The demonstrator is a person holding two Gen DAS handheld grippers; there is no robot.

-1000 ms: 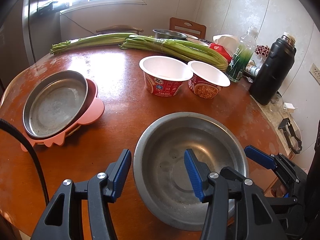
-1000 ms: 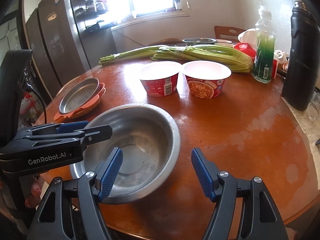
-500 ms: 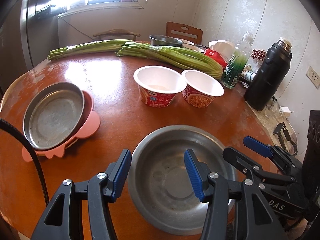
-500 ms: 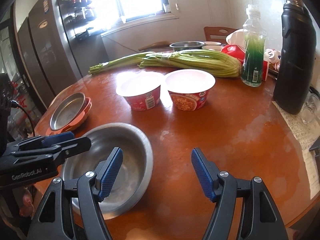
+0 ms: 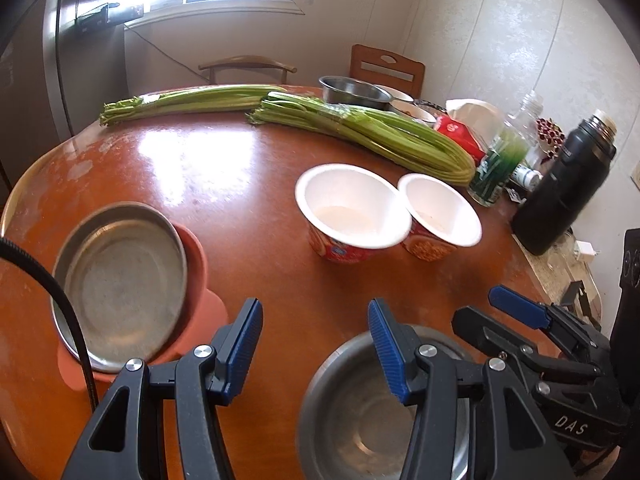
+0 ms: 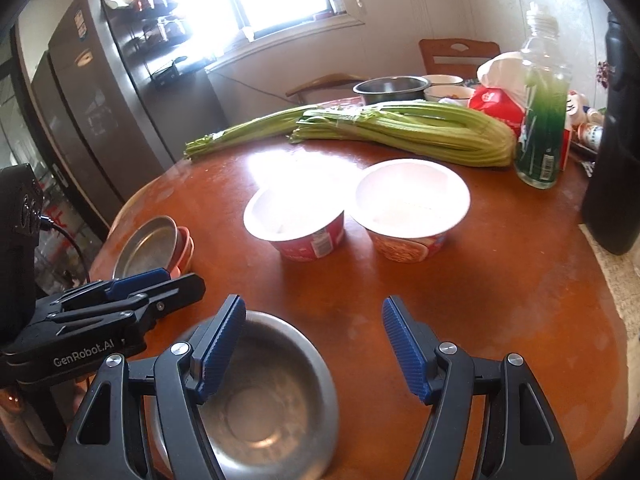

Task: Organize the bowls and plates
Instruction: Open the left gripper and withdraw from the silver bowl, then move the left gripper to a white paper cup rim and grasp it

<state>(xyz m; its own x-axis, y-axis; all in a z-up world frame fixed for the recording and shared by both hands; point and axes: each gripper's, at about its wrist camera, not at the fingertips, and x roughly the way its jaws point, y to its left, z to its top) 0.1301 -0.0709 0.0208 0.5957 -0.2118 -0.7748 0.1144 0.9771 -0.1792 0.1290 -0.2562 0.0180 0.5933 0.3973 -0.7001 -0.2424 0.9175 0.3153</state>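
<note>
Steel bowl [image 5: 384,412]: sits at the near edge of the tabletop [image 5: 248,208], low in both wrist views, empty, with a rolled rim and a thin wall; by the look of it light, stiff and slick, likely to skate on the polished wood if nudged
Where to take it: the rim, one finger inside and one outside, pinching the wall just under the rolled lip; a grip across the whole bowl looks too wide for either tool
Left tool [image 5: 314,350]: wide apart and holding nothing, hovering above the tabletop with its right finger over the bowl's left rim
Right tool [image 6: 314,354]: also wide apart and empty, its left finger over the bowl's far rim, its right finger over bare wood
Steel plate [image 5: 120,288]: lies well to the left, nested on a pink plate [image 5: 200,276]; shallow and flat, so its edge offers little to pinch
Paper bowls [image 5: 352,212]: two instant-noodle cups touching side by side mid-tabletop, both look empty; probably very light and soft-walled, easy to crush, so a gentle squeeze at the rim
Clutter: celery [image 5: 360,132], green bottle [image 6: 542,120] and black flask [image 5: 564,192] line the far side, well apart from the dishes
Risk: metal rim slipping out of ribbed pads if tilted
</note>
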